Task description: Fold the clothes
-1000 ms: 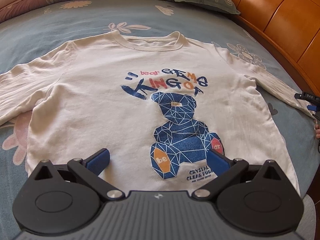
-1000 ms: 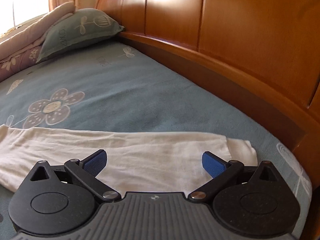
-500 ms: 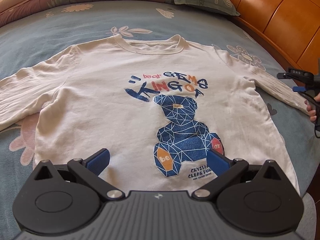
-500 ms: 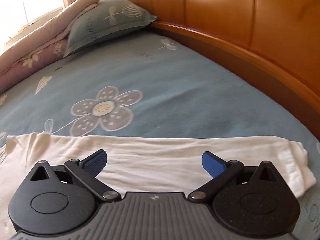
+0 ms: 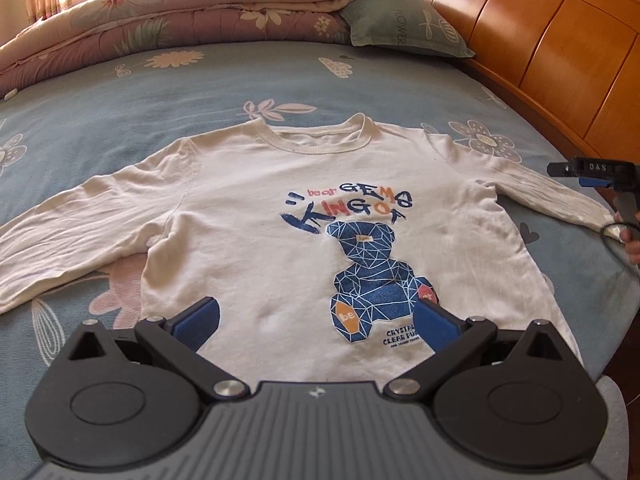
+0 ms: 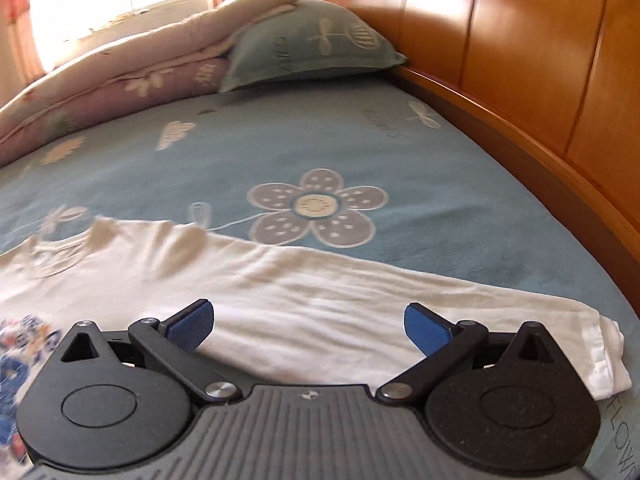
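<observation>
A white long-sleeved shirt (image 5: 256,216) with a blue bear print (image 5: 376,276) lies flat, front up, on the blue floral bed, both sleeves spread out. My left gripper (image 5: 316,322) is open and empty above the shirt's bottom hem. My right gripper (image 6: 308,326) is open and empty above the shirt's right sleeve (image 6: 340,312), near the cuff (image 6: 604,356). The right gripper also shows in the left wrist view (image 5: 592,172), at the right edge beside that sleeve.
A folded quilt (image 5: 168,20) and a green pillow (image 5: 404,28) lie at the far end of the bed. A wooden headboard (image 5: 552,52) runs along the right side. The bed's near right edge (image 5: 612,340) is close to the hem.
Both views have pulled back and tilted up, showing more of the bed. My right gripper has swung left along the sleeve toward the shirt body. Both grippers stayed open.
</observation>
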### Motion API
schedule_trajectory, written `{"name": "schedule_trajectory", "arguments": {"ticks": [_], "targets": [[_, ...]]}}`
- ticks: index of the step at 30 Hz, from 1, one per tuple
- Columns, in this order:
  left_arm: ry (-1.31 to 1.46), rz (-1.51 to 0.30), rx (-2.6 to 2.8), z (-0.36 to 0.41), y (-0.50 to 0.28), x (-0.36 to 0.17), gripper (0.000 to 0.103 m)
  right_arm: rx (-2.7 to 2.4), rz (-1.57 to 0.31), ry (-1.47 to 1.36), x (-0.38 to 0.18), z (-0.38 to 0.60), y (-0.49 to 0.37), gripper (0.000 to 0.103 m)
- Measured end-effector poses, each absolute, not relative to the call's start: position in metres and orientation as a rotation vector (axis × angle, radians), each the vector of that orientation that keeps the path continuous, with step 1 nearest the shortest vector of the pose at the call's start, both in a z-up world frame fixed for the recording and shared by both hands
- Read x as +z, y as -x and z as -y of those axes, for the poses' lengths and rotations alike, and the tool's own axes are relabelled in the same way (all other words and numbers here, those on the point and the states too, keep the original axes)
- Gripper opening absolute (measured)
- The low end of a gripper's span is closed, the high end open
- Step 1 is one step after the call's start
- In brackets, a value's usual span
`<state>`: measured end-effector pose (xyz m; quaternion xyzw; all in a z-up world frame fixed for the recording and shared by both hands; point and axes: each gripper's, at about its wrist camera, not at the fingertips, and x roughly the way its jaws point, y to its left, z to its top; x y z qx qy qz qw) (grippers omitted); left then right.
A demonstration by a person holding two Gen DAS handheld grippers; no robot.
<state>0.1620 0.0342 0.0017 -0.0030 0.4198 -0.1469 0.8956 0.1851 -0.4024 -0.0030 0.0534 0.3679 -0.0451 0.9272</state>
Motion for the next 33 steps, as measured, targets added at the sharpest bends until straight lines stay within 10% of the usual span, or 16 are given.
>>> {"name": "schedule_trajectory", "arguments": {"ticks": [33], "targets": [[0.159, -0.970, -0.378, -0.049, -0.054, -0.062, 0.102, 0.176, -0.771, 0.026, -0.090, 0.239, -0.031, 0.103]]}}
